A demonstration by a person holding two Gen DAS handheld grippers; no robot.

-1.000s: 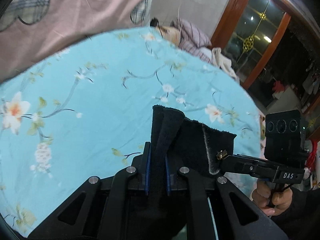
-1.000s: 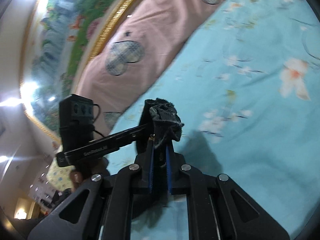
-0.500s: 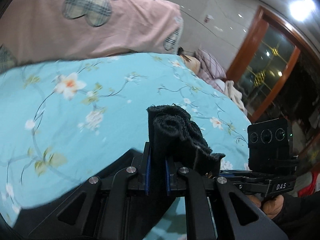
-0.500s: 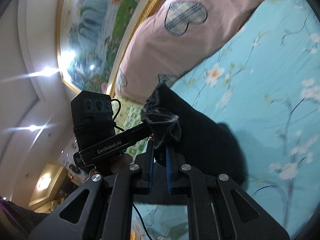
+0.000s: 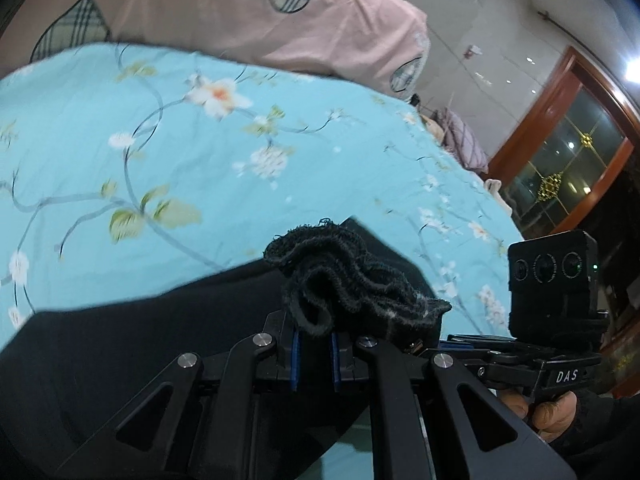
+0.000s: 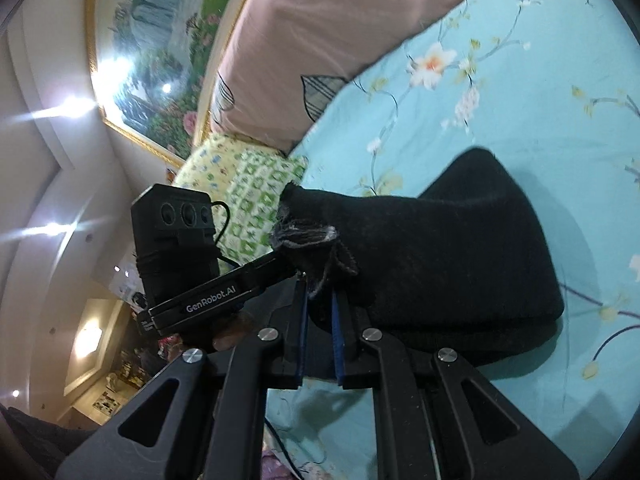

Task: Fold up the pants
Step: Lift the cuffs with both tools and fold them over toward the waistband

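Black pants [image 5: 120,344] lie partly folded on the turquoise flowered bed sheet [image 5: 160,140]. My left gripper [image 5: 314,332] has a bunched black edge of the pants between its blue pads, and its jaws are closing on it. My right gripper [image 6: 320,296] is shut on another frayed edge of the pants [image 6: 460,248], which drape in a thick fold over the sheet [image 6: 520,100]. The two grippers are side by side and almost touching. The right gripper's body [image 5: 552,292] shows at the right of the left wrist view, and the left gripper's body [image 6: 176,240] at the left of the right wrist view.
A pink quilt [image 5: 240,12] with plaid hearts lies along the head of the bed. A yellow-green pillow [image 6: 248,192] sits beside it. A wooden glass door [image 5: 560,160] and more bedding stand past the bed's far edge. A person's hand [image 5: 556,412] grips the right handle.
Both grippers have carried the held pants edges across the bed and come lower. Much more black cloth now lies folded on the sheet beneath them. The pink quilt has come closer.
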